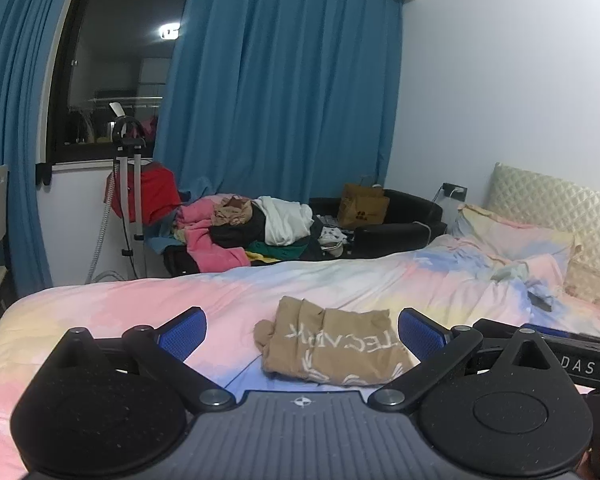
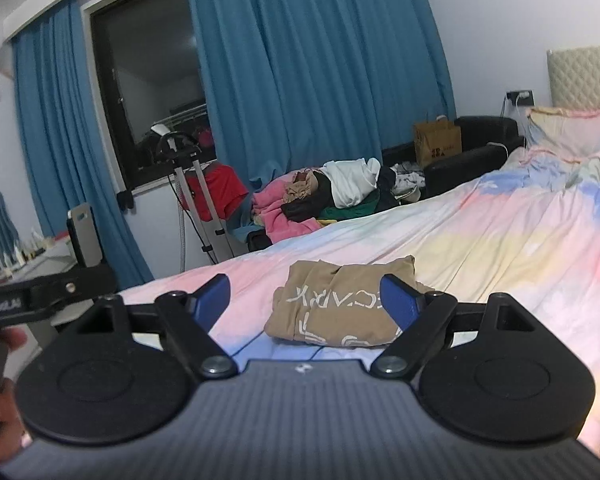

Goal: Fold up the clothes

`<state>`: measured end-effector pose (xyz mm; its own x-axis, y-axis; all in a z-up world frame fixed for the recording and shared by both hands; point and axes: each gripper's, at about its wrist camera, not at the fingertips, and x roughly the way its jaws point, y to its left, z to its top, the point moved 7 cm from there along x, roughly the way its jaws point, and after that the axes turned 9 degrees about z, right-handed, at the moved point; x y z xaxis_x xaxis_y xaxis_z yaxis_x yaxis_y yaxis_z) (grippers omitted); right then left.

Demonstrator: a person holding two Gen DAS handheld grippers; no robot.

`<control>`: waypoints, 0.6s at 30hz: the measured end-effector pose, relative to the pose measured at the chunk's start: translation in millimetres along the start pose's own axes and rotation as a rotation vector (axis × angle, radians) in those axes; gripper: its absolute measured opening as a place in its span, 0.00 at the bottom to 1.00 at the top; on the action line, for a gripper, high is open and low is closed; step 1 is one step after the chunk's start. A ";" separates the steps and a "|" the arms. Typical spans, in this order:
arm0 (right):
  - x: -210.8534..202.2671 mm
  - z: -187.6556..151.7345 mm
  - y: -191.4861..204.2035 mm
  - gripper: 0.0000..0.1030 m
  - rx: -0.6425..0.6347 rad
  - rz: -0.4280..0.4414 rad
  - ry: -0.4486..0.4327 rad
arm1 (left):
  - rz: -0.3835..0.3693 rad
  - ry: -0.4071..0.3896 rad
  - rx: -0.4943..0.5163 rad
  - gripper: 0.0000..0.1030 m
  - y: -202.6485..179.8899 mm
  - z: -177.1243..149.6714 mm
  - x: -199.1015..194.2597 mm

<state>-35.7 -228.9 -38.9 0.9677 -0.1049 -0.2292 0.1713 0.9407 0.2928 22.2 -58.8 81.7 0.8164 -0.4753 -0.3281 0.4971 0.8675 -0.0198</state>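
The bed [image 1: 340, 280] is covered by a pastel duvet in pink, yellow and blue patches, lightly wrinkled. A folded tan garment [image 1: 332, 344] with white lettering lies flat on it near the front edge. At the far right, a matching pillow [image 1: 516, 236] rests against the quilted headboard [image 1: 556, 200].

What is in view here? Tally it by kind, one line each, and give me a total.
folded tan garment: 1
left hand-held gripper, right hand-held gripper: 2
pile of unfolded clothes: 1
brown paper bag: 1
blue curtain panels: 2
garment steamer stand: 1
Total: 8
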 end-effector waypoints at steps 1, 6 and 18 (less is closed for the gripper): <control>0.7 -3.8 3.0 0.81 -0.018 -0.004 -0.003 | 0.002 -0.003 0.003 1.00 0.5 -3.6 0.5; 8.2 -22.1 13.7 0.81 -0.067 -0.018 -0.007 | 0.010 -0.018 0.019 1.00 2.7 -21.8 2.8; 30.1 -61.2 13.6 0.81 -0.098 -0.048 0.011 | 0.001 0.014 0.009 1.00 9.9 -59.5 25.8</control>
<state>-15.5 -199.5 -98.6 0.9567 -0.1473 -0.2509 0.1978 0.9618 0.1894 30.7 -53.8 16.8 0.8129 -0.4720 -0.3411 0.4987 0.8667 -0.0108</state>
